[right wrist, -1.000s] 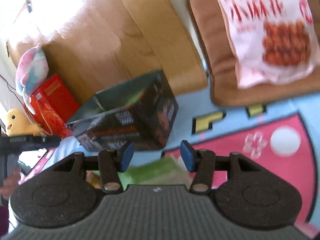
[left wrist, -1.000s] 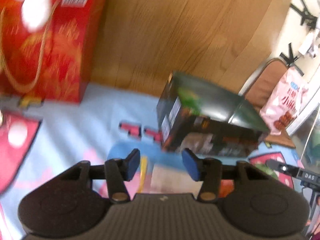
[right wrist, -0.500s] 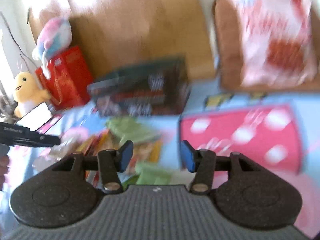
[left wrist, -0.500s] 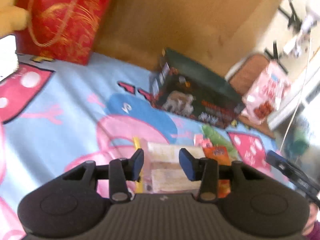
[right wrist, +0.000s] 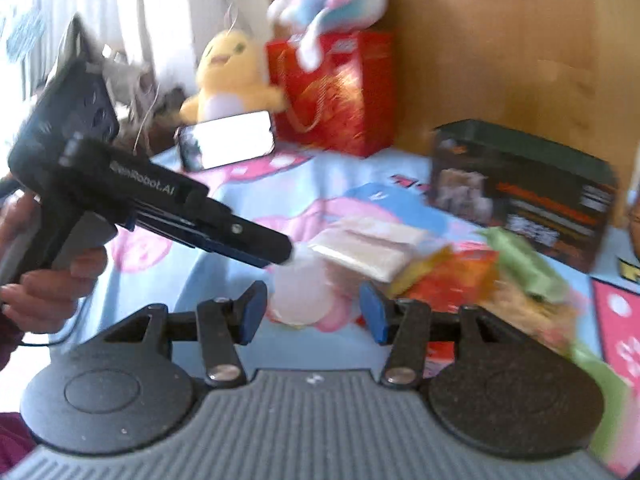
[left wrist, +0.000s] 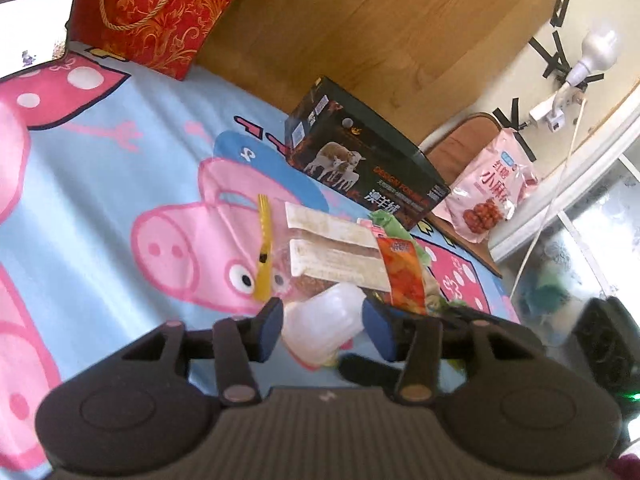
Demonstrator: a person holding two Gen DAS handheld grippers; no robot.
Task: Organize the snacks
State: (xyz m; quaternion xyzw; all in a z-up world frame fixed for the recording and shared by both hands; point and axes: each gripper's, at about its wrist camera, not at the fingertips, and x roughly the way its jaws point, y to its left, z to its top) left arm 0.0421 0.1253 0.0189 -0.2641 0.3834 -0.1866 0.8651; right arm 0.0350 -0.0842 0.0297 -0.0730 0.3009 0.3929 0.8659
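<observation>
The left gripper (left wrist: 322, 330) has its jaws parted, having just widened; a pale translucent packet (left wrist: 320, 326) lies in the gap, but the blue pads (left wrist: 269, 329) stand clear of its sides, so it is not clamped. In the right wrist view the same left gripper (right wrist: 286, 254) reaches in from the left, held in a hand (right wrist: 44, 280), its tip at the near edge of the snack pile.

The right gripper (right wrist: 312, 312) is likewise unclenched and holds nothing; the blurred pale packet (right wrist: 304, 296) shows on the mat beyond its gap, with no pad touching it.

Just past the left jaws lies the pile: two flat cream-labelled packs (left wrist: 334, 242) side by side, a yellow strip (left wrist: 264, 248) to their left, an orange pack (left wrist: 402, 276) to their right, and green wrappers (left wrist: 390, 224) behind that. All rest on the pig-print mat (left wrist: 120, 168).

Beyond the pile stands a dark box (left wrist: 368, 160), open at the top, near the mat's far edge. A pink bag (left wrist: 490, 192) lies on a brown cushion (left wrist: 460, 148) to the box's right. A red gift bag (left wrist: 156, 12) stands far left, with a phone (right wrist: 226, 140) and a yellow plush (right wrist: 228, 72) beside it.
</observation>
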